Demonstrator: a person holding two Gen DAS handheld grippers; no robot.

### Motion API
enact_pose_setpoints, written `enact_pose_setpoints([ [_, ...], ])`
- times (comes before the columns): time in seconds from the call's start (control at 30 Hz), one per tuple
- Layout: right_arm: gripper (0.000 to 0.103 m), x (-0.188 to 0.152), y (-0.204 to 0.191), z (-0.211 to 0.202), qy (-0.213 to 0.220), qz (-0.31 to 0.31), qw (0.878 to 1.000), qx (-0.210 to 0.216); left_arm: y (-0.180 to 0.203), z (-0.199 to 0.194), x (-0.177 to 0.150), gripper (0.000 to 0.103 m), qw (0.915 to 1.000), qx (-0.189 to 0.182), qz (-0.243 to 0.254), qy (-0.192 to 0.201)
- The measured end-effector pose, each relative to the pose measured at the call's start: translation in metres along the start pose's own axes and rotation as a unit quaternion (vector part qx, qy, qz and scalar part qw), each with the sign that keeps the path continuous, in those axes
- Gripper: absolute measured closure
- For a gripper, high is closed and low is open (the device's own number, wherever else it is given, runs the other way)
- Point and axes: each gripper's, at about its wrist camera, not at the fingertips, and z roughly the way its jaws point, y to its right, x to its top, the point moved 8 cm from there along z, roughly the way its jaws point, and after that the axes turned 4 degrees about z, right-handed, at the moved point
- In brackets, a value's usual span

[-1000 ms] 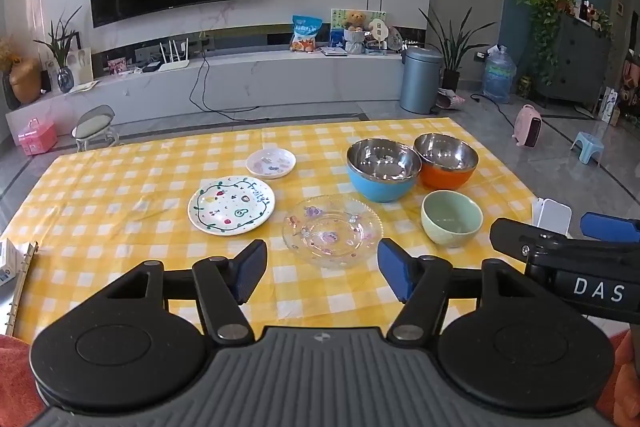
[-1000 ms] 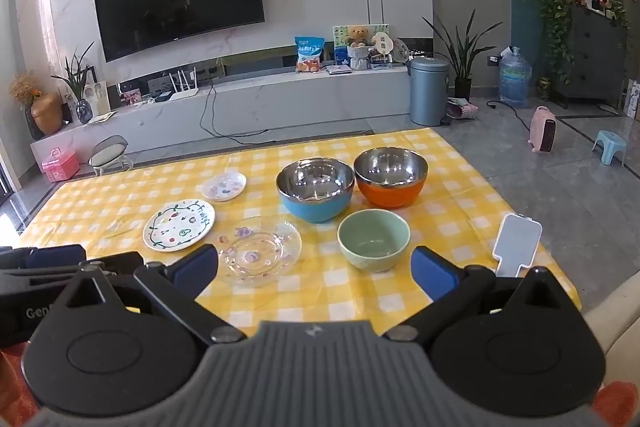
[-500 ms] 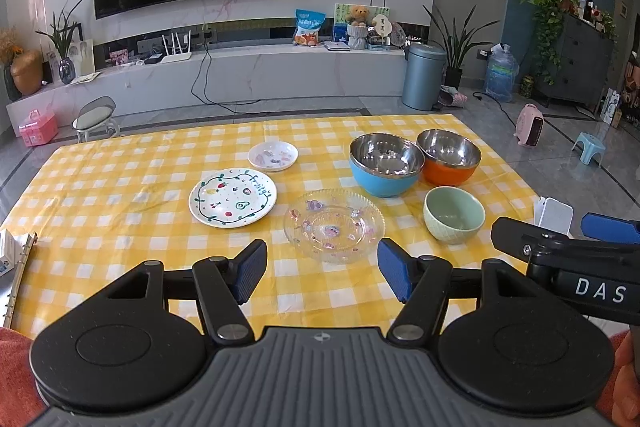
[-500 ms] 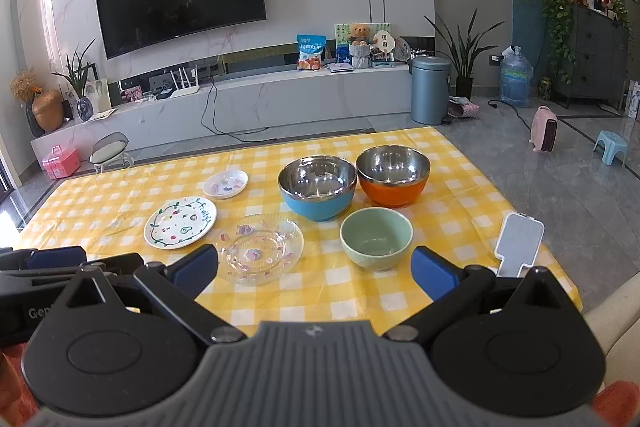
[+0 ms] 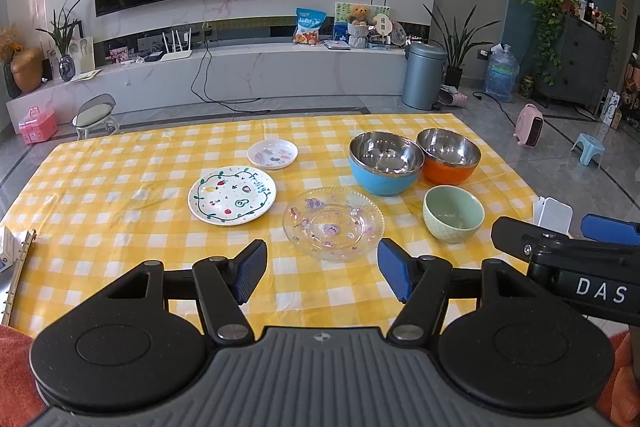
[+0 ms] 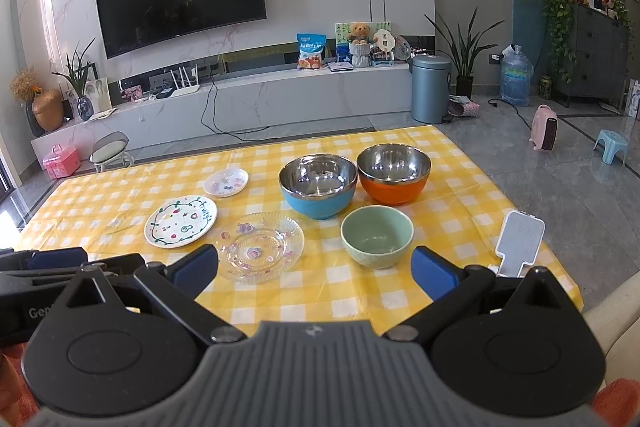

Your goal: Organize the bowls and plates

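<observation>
1. Glass is the nearest risk: the clear glass plate [image 5: 333, 223] lies flat on the yellow checked tablecloth [image 5: 120, 195], just ahead of the left gripper [image 5: 322, 275], whose blue pads stand wide apart with nothing between them.
2. Ahead and to the left of that gripper sit the white fruit-pattern plate [image 5: 232, 200] and, farther out, the small white dish [image 5: 273, 154]. All three plates lie apart, none stacked.
3. Right gripper [image 6: 314, 267] also hangs spread and empty, with the green bowl [image 6: 377, 235] just ahead between its pads' lines of reach. Beyond it stand the blue bowl [image 6: 318, 190] and the orange bowl [image 6: 394, 174], rims nearly touching.
4. Judging by this layout, sorting has not begun; stacking plates on plates and nesting bowls looks like the job ahead.
5. Flat plates offer only a thin rim, so a pad coming in shallow could push the glass plate along the cloth instead of catching it, or bunch the cloth and nudge its neighbours.
6. Smooth glass in a light pinch may tilt and slip, then chip against the ceramic plate when lowered.
7. Steel-lined bowls are round and slick; a grip on the curved wall instead of the rim could squirt one sideways into its partner.
8. Both tools are close side by side, the right one's arm visible at the left tool's right, so reaching across for the middle pieces could make them collide.
</observation>
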Motion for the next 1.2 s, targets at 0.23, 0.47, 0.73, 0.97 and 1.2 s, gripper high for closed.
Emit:
enact_pose_setpoints([
  [0.23,0.002,0.0007,0.0005,0.0002,0.000,0.003,1.000,-0.001,0.0000,0.0001,0.0008,0.028,1.0000,0.000,0.000,-0.001],
  [0.47,0.002,0.0002,-0.0020,0.0010,-0.003,-0.001,1.000,0.000,-0.0004,0.0015,-0.0033,0.028,1.0000,0.000,-0.005,-0.002],
  [0.73,0.002,-0.0004,-0.0035,0.0013,-0.003,-0.002,1.000,0.000,-0.0002,0.0016,-0.0038,0.028,1.0000,0.000,-0.005,-0.001],
  [0.97,0.003,-0.0013,-0.0059,0.0018,-0.004,-0.004,1.000,0.001,-0.0016,0.0012,-0.0034,0.028,1.0000,0.000,-0.005,-0.002],
  [1.2,0.002,-0.0025,-0.0074,0.0019,-0.005,-0.005,1.000,0.001,-0.0014,0.0008,-0.0047,0.028,1.0000,0.000,-0.006,-0.002],
])
